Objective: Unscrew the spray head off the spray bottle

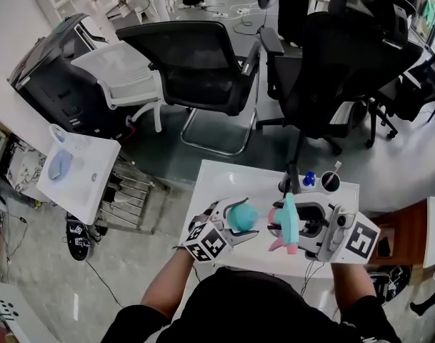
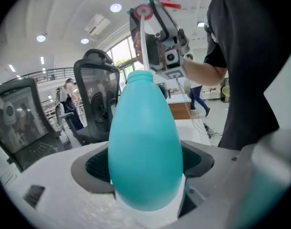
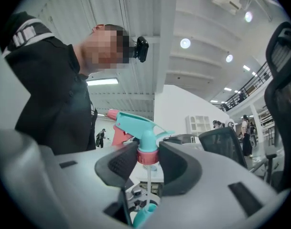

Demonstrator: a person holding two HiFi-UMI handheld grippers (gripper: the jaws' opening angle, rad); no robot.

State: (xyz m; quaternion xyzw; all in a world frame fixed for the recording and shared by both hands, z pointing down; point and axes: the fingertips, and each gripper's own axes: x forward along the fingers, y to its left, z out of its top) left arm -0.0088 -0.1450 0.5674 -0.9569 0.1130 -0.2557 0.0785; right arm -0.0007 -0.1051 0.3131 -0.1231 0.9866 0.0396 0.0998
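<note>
The teal spray bottle (image 2: 145,147) lies between the pads of my left gripper (image 2: 145,163), which is shut on its rounded body; its neck (image 2: 144,75) is bare and open. The spray head (image 3: 135,125), teal with a pink trigger and pink collar (image 3: 147,156), is off the bottle. My right gripper (image 3: 147,159) is shut on that collar. The head's thin white tube (image 3: 148,185) hangs down to the bottle's mouth (image 3: 143,216). In the head view the bottle (image 1: 242,216) and the spray head (image 1: 288,224) are side by side over the table's near edge.
The white table (image 1: 224,177) carries a black cup (image 1: 330,181) and a small blue item (image 1: 308,179) at its far right. Black office chairs (image 1: 196,63) (image 1: 346,56) stand beyond it. A white side table (image 1: 81,170) is to the left.
</note>
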